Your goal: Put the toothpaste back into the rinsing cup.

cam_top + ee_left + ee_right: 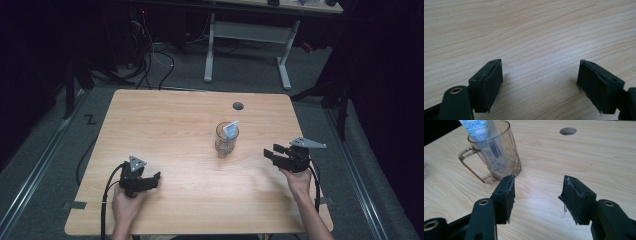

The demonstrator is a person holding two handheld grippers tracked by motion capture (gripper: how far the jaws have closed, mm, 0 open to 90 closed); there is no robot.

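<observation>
**Clear glass mug, tube inside, waiting mid-table**

High view: wooden table point(165, 125) with glass mug point(226, 140) standing upright a little right of centre, blue-and-white tube point(231, 130) leaning out of it. Left gripper point(155, 178) resting near the front left, well apart from the mug. Right gripper point(270, 152) held just right of the mug, pointing toward it, not touching. Cable hole point(238, 106) farther back.

Left gripper view: left gripper point(540, 82) spread wide over bare wood, nothing between the jaws.

Right gripper view: right gripper point(537, 197) partly spread, empty, with mug point(499, 160) up and to the left, handle point(470, 163) facing left, tube point(484, 137) slanting out of the rim.

Likely risk: aimed off to one side, could clip the mug wall and tip or slide it; smooth glass may slip in a shallow pinch; grabbing the tube alone could drag the mug over.
</observation>
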